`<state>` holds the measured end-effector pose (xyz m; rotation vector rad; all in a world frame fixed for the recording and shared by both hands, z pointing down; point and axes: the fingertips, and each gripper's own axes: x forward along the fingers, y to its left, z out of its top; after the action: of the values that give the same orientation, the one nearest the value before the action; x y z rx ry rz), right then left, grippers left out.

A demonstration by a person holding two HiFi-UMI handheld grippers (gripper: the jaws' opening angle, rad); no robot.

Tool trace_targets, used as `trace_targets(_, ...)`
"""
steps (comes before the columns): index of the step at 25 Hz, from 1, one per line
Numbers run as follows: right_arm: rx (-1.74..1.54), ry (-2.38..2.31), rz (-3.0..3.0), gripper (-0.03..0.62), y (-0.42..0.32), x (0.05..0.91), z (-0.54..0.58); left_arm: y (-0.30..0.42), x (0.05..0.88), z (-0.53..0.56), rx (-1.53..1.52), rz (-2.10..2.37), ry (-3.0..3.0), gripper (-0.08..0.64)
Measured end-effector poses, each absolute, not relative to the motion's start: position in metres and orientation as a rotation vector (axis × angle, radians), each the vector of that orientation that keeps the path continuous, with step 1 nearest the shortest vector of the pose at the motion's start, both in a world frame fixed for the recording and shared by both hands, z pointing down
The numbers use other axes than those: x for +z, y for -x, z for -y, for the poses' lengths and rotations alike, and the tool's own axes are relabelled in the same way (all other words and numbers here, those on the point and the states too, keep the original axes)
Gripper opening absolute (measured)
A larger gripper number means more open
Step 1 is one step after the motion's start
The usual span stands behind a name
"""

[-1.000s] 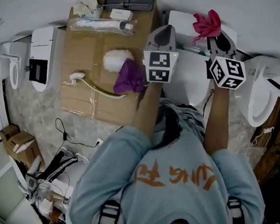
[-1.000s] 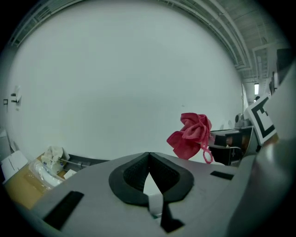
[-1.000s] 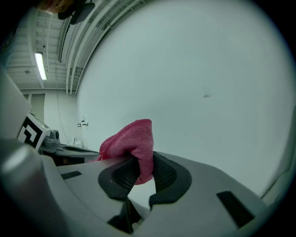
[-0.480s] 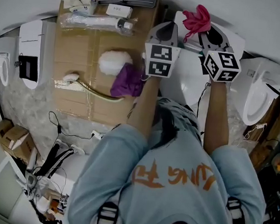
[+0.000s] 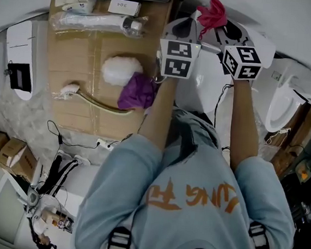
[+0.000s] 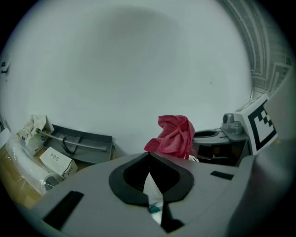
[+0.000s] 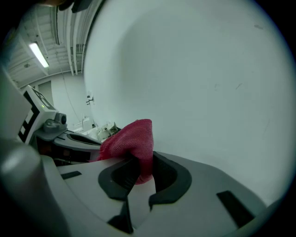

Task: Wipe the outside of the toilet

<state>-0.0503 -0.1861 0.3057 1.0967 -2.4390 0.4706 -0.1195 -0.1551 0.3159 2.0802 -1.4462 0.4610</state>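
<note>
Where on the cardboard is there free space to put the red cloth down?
Two bare patches on the cardboard for the red cloth: the left middle, between the plastic-wrapped tube above and the brush below, and the strip under the brush handle. The right side is crowded by the white puff and purple cloth; the top edge holds the box.
</note>
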Motion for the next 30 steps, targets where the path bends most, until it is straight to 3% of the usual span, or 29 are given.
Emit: trace_targets(30,0.355,-0.998,2.061,0.075,0.033,0.369,0.208,0.099,0.368,0.165,0.516,1.317,-1.951,0.025)
